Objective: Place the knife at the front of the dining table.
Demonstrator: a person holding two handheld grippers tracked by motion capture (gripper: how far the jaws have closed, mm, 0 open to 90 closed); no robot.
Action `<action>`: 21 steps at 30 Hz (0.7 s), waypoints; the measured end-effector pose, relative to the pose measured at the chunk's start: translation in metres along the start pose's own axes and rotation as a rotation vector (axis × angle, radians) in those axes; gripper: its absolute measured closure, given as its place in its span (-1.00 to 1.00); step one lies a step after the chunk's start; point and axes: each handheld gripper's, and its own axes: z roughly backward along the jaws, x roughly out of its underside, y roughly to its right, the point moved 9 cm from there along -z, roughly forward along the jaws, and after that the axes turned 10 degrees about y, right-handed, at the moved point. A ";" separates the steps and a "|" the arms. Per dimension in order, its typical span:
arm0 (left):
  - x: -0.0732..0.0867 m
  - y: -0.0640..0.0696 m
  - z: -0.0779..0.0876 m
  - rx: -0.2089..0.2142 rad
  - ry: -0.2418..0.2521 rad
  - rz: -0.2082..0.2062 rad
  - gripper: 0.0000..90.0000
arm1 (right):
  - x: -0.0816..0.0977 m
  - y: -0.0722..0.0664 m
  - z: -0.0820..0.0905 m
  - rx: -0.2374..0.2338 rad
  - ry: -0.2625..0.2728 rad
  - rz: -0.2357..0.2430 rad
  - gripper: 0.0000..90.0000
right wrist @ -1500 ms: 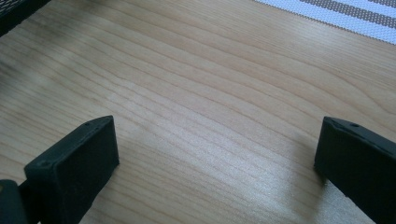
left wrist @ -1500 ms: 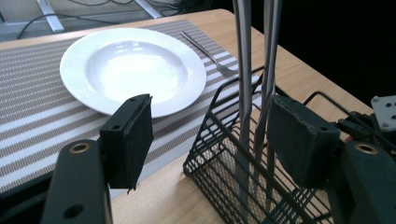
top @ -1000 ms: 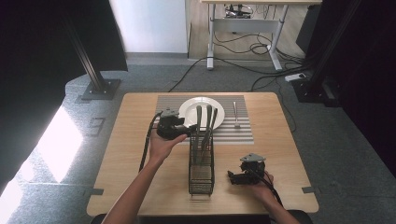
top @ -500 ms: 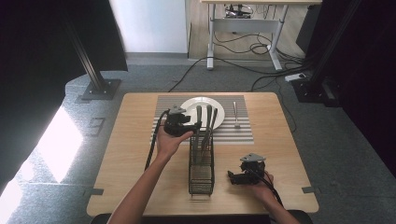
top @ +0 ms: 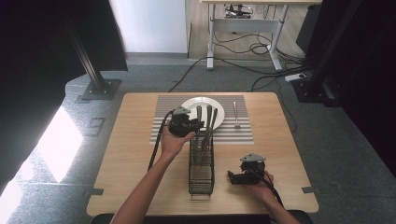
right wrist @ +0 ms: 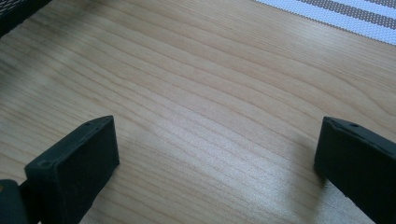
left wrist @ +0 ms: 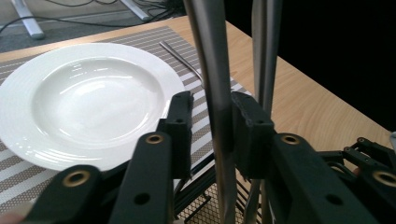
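A black mesh caddy (top: pixel 201 163) stands mid-table with several metal utensil handles (top: pixel 207 122) sticking up from its far end. My left gripper (top: pixel 196 125) reaches in from the left at those handles. In the left gripper view one steel handle (left wrist: pixel 217 93) stands between its jaws (left wrist: pixel 212 100), which have just been closing. The right pad is against the handle and a narrow gap remains at the left pad. A second handle (left wrist: pixel 264 46) rises just behind. My right gripper (top: pixel 233 176) rests open on the wood right of the caddy, with bare tabletop between its jaws (right wrist: pixel 215 154).
A white plate (top: pixel 192 105) lies on a striped placemat (top: pixel 233 133) beyond the caddy, seen close in the left gripper view (left wrist: pixel 88 93). One metal utensil (top: pixel 236 114) lies on the mat right of the plate. Cables trail from both grippers.
My left gripper has moved right, from the mat's left part to the utensil handles, and its jaws have narrowed around one handle. The right gripper has stayed put.
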 end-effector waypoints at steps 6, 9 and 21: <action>0.000 0.002 0.000 0.017 0.007 -0.004 0.73 | 0.000 0.000 0.000 0.000 0.000 0.000 -1.00; 0.000 0.003 0.000 0.022 0.017 -0.013 0.76 | 0.000 0.000 0.000 0.000 0.001 0.000 -1.00; -0.004 0.012 0.001 0.092 0.070 -0.007 0.83 | 0.000 0.000 0.000 -0.001 0.001 0.000 -1.00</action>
